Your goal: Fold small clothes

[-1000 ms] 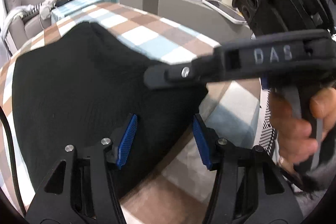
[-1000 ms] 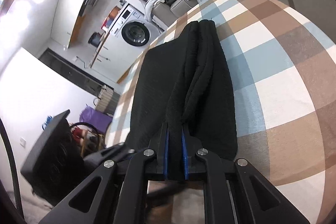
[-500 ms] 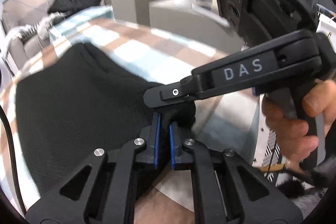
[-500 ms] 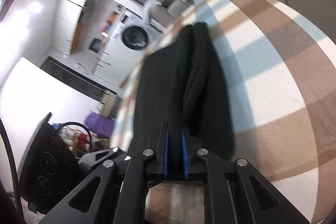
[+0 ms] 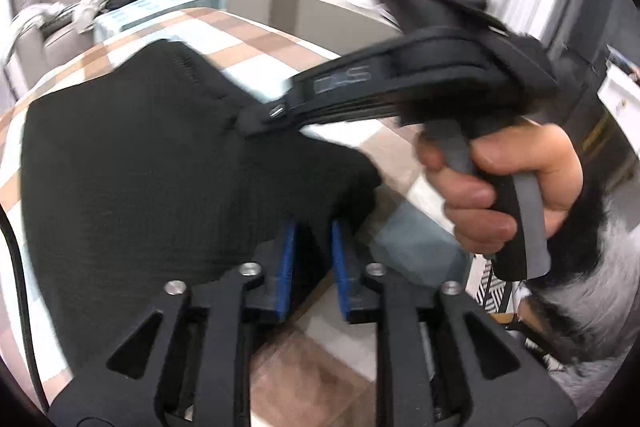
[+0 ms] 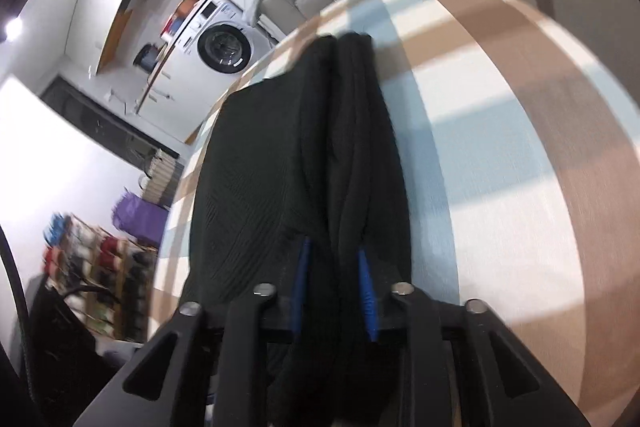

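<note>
A: How does the left gripper (image 5: 313, 245) stand?
B: Angled downward, its jaws a little apart after just opening.
A: And the right gripper (image 6: 334, 281)?
B: Its blue pads (image 6: 365, 287) clamp black cloth; the right hand (image 5: 504, 183) grips the handle.

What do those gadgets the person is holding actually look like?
Each hand-held gripper is matte black plastic: two angular fingers with triangular cut-outs and silver screws, tipped with ribbed blue pads. The right hand-held gripper has pale, blurred lettering on its side, a grey trigger strip and a green light on top. The person's hand emerges from a fuzzy black-and-grey sleeve. A black cable trails alongside.
</note>
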A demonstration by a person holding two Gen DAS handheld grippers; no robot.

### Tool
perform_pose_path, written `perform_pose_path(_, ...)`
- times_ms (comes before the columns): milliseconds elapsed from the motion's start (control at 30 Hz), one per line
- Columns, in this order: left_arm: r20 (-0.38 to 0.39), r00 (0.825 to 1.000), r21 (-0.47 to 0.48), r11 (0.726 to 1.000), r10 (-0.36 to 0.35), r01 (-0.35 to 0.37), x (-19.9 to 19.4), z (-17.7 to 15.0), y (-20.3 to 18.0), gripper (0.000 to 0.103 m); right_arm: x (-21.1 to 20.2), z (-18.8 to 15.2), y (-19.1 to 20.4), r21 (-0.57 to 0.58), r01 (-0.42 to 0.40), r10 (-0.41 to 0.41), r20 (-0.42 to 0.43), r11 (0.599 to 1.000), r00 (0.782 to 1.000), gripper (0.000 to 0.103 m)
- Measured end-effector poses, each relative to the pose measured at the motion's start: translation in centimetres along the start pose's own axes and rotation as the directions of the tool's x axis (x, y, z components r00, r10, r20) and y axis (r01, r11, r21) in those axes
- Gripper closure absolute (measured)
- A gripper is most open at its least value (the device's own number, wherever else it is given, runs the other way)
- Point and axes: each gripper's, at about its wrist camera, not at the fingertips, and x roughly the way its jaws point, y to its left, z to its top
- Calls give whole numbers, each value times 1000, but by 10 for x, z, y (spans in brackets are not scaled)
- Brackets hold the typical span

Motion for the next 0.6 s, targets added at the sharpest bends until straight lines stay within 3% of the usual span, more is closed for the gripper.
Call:
perform_pose_path(67,30,999,-52,998,27,-25,-12,-1,15,60,-10,1,14,-74,-6,10,53,997,999,92)
perform_pose_path(100,47,998,-89,995,43,-39,-19,-3,25,53,-11,0,18,-95,29,-23,57,995,998,92)
perform_pose_path(200,62,992,-192,977,109,-95,-35,-9,57,50,-2,-3,8,-93,164,-163,17,982,986,88)
perform_pose_path(233,55,989,-226,967,135,-120,-40,-12,68,50,-2,-5,3,-80,166,-167,3,983,986,85)
perform_pose_path(267,40,985,-270,951,166,-149,-45,-17,81,50,-5,-6,1,-66,154,-154,5,986,988,81)
perform_pose_path(300,34,983,-313,936,182,-163,-51,-23,94,48,-9,-7,-1,-53,146,-146,8,988,989,63)
perform_pose_path(333,32,981,-348,922,192,-169,-57,-30,106,45,-14,-8,-2,-44,140,-139,12,989,990,52)
perform_pose_path(367,21,978,-387,904,208,-183,-60,-38,121,43,-19,-11,-2,-49,129,-128,20,990,992,52)
perform_pose_path(533,-73,974,-477,850,213,-222,-53,-67,163,44,-14,-28,10,-116,118,-122,-28,986,992,53)
perform_pose_path(600,-77,970,-475,847,229,-238,-49,-69,170,56,-6,-36,18,-166,157,-161,-12,974,987,55)
